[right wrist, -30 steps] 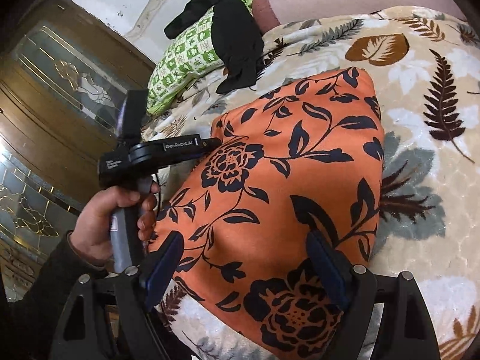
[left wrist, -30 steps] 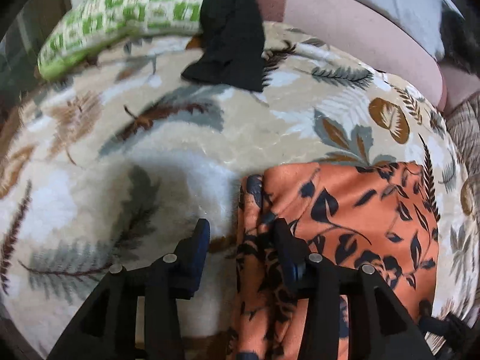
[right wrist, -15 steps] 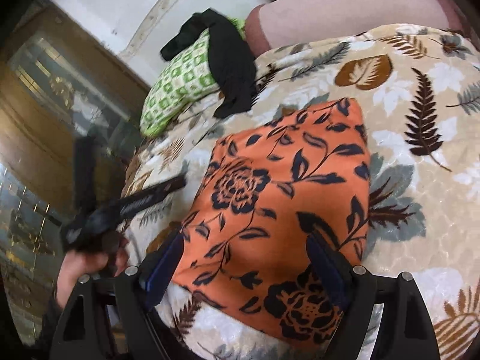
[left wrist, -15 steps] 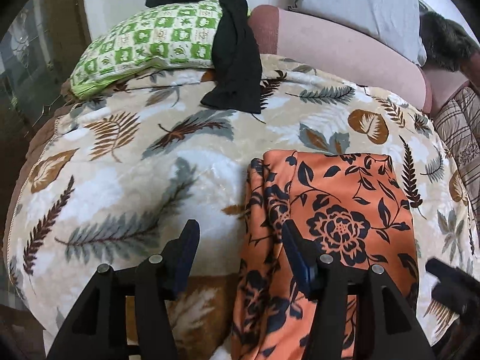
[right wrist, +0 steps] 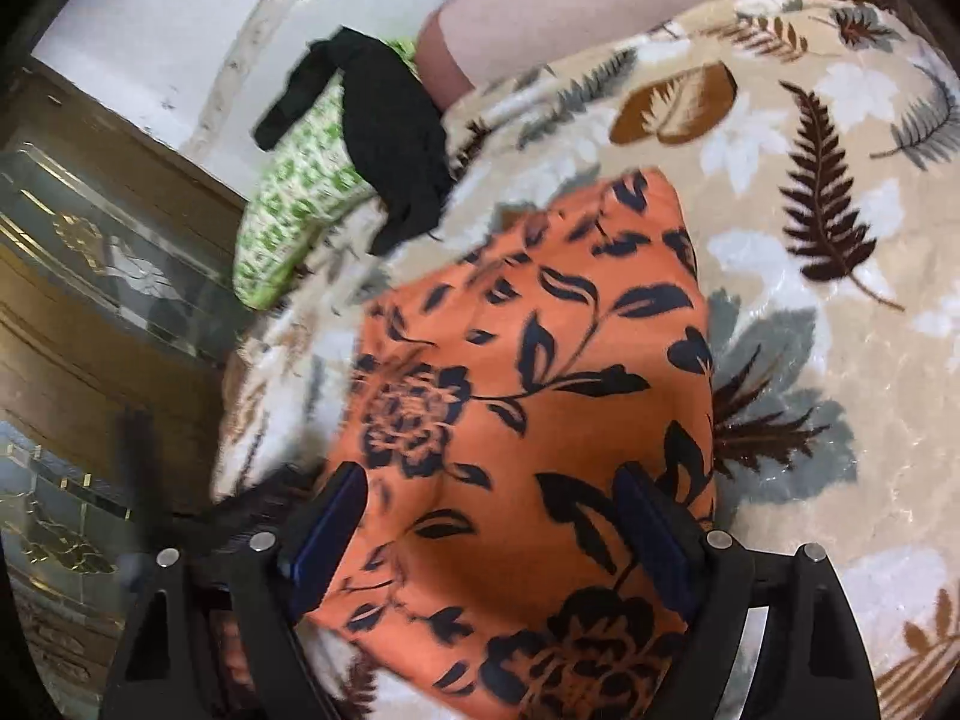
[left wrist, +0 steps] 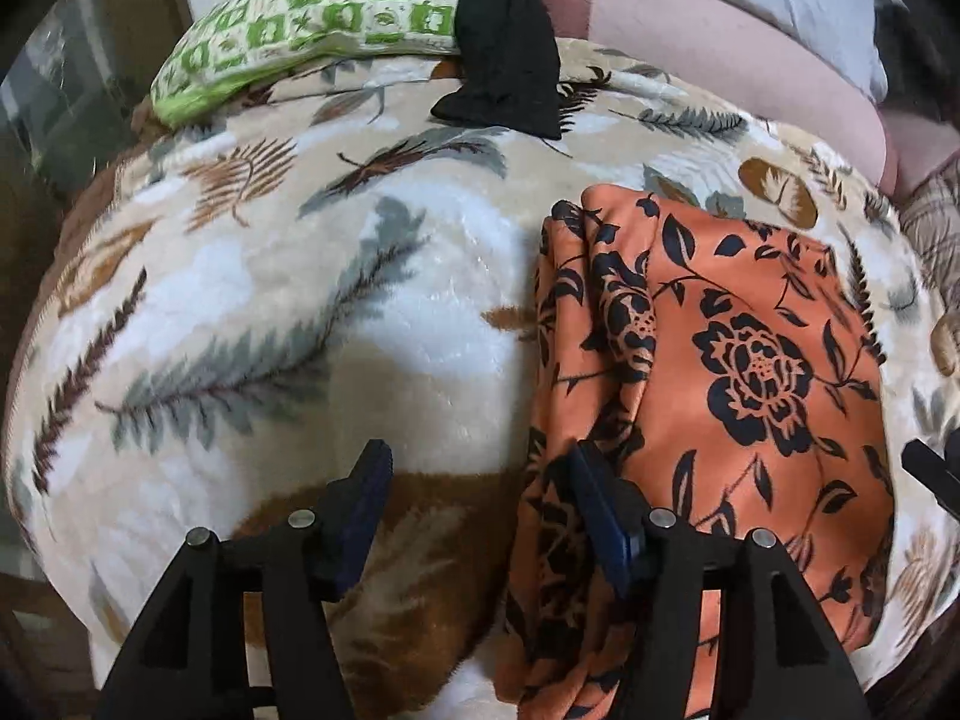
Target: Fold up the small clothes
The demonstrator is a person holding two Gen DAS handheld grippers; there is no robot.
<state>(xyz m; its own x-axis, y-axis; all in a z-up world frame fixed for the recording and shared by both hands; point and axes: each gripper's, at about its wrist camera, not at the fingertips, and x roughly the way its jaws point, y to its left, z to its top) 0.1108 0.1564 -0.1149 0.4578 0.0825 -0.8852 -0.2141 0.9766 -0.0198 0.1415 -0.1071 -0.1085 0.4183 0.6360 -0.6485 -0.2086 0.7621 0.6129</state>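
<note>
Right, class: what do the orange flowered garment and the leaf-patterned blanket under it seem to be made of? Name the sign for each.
Orange flowered garment: probably a thin, smooth woven or knit fabric with a printed black pattern; it lies flat with soft rolled folds at its left edge and a faint sheen. Leaf-patterned blanket: looks like plush fleece; its pile looks fuzzy and catches light in glossy patches. Exact fibres cannot be told.

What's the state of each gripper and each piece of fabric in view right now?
left gripper: open, empty, its right finger over the orange garment's bunched left edge.
right gripper: open, above the orange garment, gripping nothing.
orange floral garment: folded, lying on the blanket, left edge bunched.
black garment: unfolded, draped over the pillow onto the blanket.
green checked pillow: at the blanket's far edge.
leaf-print blanket: spread out.
</note>
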